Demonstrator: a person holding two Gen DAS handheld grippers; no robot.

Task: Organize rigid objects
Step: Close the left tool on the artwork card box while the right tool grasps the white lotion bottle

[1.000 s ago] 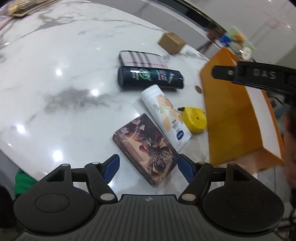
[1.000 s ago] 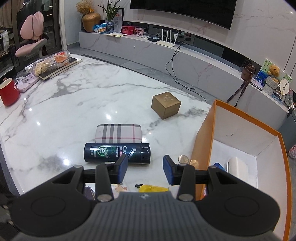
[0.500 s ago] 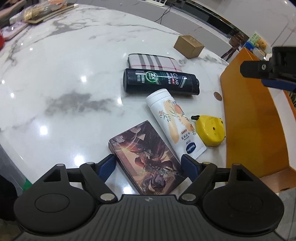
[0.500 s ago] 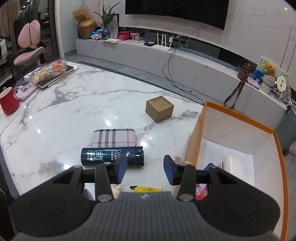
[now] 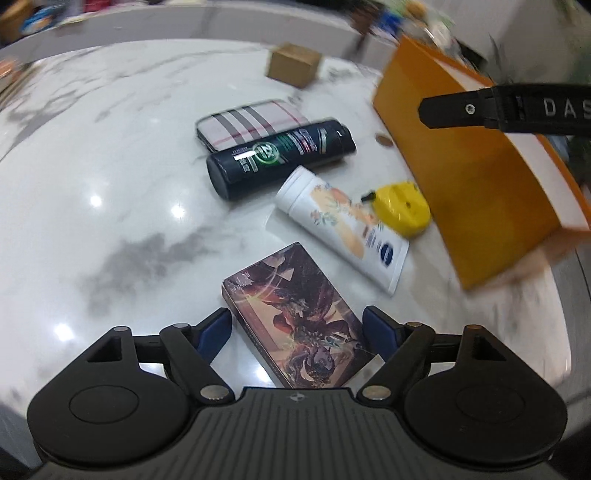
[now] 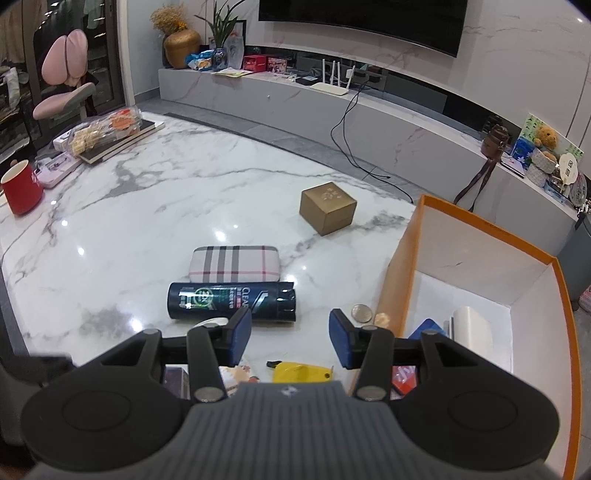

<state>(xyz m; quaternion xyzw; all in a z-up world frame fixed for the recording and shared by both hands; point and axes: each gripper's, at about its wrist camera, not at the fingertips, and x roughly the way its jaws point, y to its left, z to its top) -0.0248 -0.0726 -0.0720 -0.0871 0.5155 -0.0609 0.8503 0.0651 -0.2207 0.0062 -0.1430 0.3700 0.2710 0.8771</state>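
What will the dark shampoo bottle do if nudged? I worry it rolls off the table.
The dark shampoo bottle lies on its round side, so it would likely roll. The plaid case just behind may stop it that way. Its glossy surface looks slippery.

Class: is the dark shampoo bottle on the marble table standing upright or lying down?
Lying down: the shampoo bottle rests on its side beside the plaid case.

1. In the left wrist view we see the far shelf (image 5: 221, 14) and the far rim of the orange box (image 5: 476, 177) smeared by blur; we cannot tell the shelf's items
2. The gripper body hides the near end of the illustrated box (image 5: 295, 314)
3. In the right wrist view the yellow tape measure (image 6: 301, 371) and white tube (image 6: 242, 374) are mostly hidden
4. Items inside the box are partly covered
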